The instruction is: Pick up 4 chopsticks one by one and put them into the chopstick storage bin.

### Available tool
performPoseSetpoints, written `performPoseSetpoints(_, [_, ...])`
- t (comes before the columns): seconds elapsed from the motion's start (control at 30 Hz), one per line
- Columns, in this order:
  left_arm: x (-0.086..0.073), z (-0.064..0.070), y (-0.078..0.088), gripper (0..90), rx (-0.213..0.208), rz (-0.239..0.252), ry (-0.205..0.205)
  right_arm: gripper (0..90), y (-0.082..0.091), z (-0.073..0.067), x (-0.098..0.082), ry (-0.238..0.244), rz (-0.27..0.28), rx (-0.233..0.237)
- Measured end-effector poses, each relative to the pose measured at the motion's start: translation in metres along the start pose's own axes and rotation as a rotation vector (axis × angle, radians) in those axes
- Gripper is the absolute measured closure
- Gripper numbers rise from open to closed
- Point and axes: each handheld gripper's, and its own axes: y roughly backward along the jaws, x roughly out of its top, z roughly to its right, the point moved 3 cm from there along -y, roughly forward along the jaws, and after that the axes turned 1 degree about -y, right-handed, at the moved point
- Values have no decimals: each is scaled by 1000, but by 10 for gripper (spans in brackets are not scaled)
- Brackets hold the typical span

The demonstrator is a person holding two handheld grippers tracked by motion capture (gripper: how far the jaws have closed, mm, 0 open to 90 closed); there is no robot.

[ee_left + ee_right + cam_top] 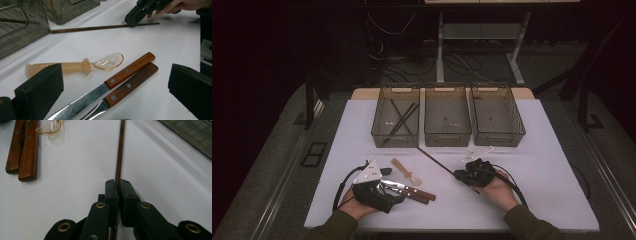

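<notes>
My right gripper [117,187] is matte black with brass-coloured rivets, and the chopstick [120,150] in it is dark reddish brown. My left gripper [112,100] is black too, with a pale grey plate on top. The bench [552,165] is plain white. The two knives [120,85] have warm red-brown wooden handles with silvery rivets and bright steel blades. The spoon [75,66] has a peach handle and a clear amber-tinted bowl. The three bins [447,120] look smoky grey-brown, perhaps translucent.
</notes>
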Motion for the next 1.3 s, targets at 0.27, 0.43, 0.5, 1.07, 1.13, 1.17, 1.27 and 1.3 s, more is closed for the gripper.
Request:
performPoseSetpoints(0.27, [0, 0, 0, 0, 0, 0, 0, 853, 0, 2, 0, 6, -4, 15])
performPoseSetpoints(0.43, [0, 0, 0, 0, -1, -2, -2, 854, 0, -2, 0, 59, -4, -15])
performPoseSetpoints(0.5, [0, 0, 0, 0, 0, -1, -2, 859, 0, -2, 0, 56, -6, -13])
performPoseSetpoints(1.07, [0, 1, 0, 0, -1, 0, -5, 861, 18, 5, 9, 28, 30, 24])
performPoseSetpoints(1.13, [0, 1, 0, 0, -1, -1, -6, 861, 22, 6, 10, 28, 39, 28])
performPoseSetpoints(1.17, [0, 1, 0, 0, -1, -2, -6, 861, 24, 6, 11, 28, 41, 28])
performPoseSetpoints(1.27, [0, 1, 0, 0, -1, -3, -7, 861, 30, 7, 13, 29, 56, 32])
performPoseSetpoints(1.3, [0, 1, 0, 0, -1, -3, -8, 861, 32, 7, 13, 29, 58, 34])
